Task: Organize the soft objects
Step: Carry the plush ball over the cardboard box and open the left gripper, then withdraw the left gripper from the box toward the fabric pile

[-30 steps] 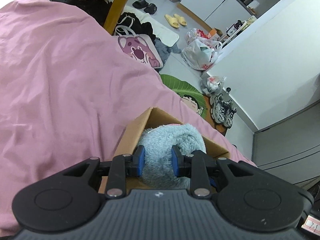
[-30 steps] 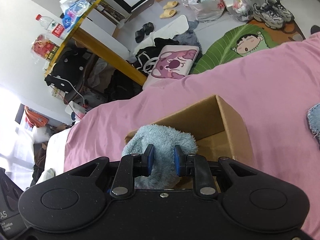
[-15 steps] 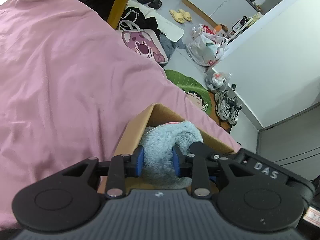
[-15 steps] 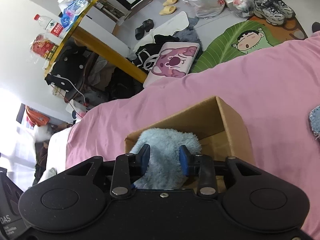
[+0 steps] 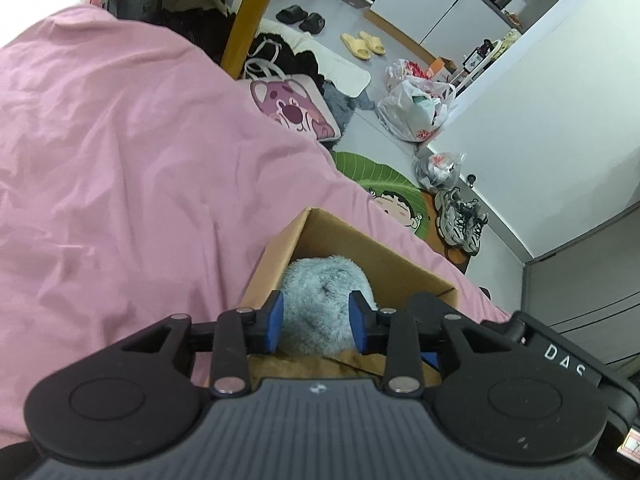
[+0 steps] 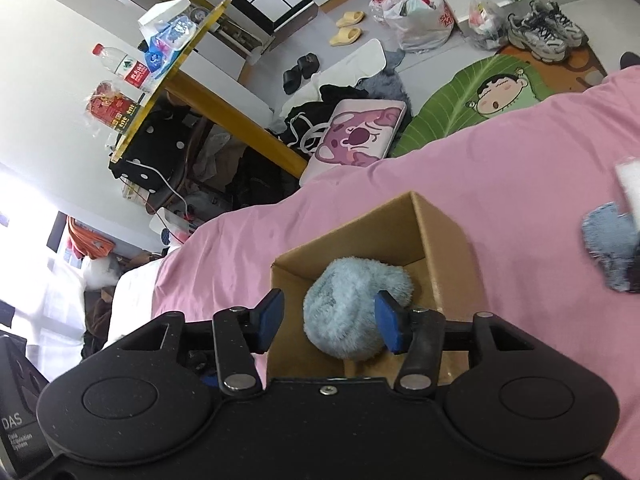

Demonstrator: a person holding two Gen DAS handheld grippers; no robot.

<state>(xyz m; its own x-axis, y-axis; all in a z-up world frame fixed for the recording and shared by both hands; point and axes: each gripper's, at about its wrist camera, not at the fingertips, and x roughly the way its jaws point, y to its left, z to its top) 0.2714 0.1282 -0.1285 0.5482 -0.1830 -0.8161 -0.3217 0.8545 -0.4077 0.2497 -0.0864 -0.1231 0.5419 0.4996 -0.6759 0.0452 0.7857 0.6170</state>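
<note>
Left hand-held gripper (image 5: 316,327) clamped on blue fluffy toy (image 5: 322,308), lowering it into box (image 5: 280,256) on bed (image 5: 120,160). Right hand-held gripper (image 6: 328,322) spread wide, only one pad touching toy (image 6: 352,312); apparently releasing for stowing.

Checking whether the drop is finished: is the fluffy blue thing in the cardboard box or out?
In. The fluffy blue thing sits below the cardboard box rim, walls around it; right gripper is open.
</note>
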